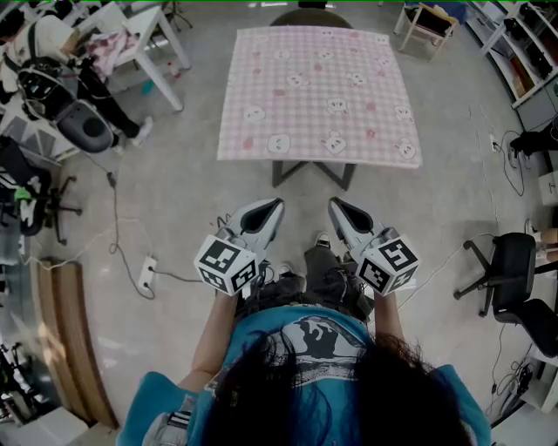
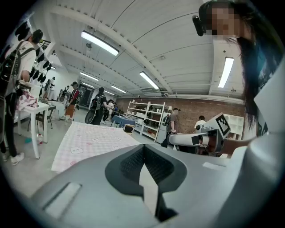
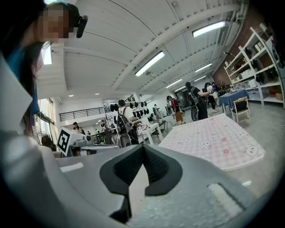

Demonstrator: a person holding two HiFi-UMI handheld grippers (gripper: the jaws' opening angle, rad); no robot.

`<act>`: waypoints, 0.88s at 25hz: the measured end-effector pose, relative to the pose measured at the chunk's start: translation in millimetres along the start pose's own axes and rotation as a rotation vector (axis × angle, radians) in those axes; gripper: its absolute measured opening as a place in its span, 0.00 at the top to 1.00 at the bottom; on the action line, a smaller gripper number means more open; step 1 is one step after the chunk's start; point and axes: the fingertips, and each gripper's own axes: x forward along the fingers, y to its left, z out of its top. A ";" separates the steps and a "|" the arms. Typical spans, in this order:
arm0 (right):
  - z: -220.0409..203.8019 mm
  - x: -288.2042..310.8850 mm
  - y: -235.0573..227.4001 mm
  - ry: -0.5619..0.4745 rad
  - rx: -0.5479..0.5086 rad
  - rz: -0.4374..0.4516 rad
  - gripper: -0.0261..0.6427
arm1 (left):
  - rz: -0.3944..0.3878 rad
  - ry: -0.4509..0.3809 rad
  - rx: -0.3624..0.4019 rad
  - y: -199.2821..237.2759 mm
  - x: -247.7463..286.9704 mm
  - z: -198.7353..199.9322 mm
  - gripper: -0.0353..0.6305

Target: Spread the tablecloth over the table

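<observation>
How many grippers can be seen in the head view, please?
2. The left gripper is at lower centre-left, the right gripper beside it; both are shut and empty, short of the tablecloth. None seems hidden.

- A white table (image 1: 139, 22) stands at the head view's upper left, with a person beside it.
- A black office chair (image 1: 513, 266) sits at the right.
- A power strip (image 1: 146, 273) lies on the floor.
- White shelves (image 2: 144, 116) line the far wall.
</observation>
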 end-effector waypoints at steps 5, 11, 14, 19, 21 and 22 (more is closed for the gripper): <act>-2.3 -0.5 10.6 0.004 0.003 0.017 0.96 | -0.029 0.020 0.005 -11.7 -1.5 -2.4 0.93; -7.2 4.2 21.1 0.012 -0.018 0.043 0.96 | -0.038 0.026 0.007 -14.8 -8.1 -4.4 0.93; -10.8 5.7 23.9 0.023 -0.035 0.047 0.96 | -0.039 0.028 0.007 -15.5 -10.0 -5.9 0.93; -11.5 7.3 27.8 0.030 -0.031 0.049 0.96 | -0.044 0.020 0.001 -17.4 -14.9 -5.0 0.93; -12.5 6.9 28.5 0.035 -0.031 0.052 0.96 | -0.042 0.016 0.000 -18.4 -16.4 -5.0 0.93; -13.1 6.7 28.9 0.037 -0.031 0.053 0.96 | -0.040 0.015 -0.001 -18.7 -17.0 -5.3 0.93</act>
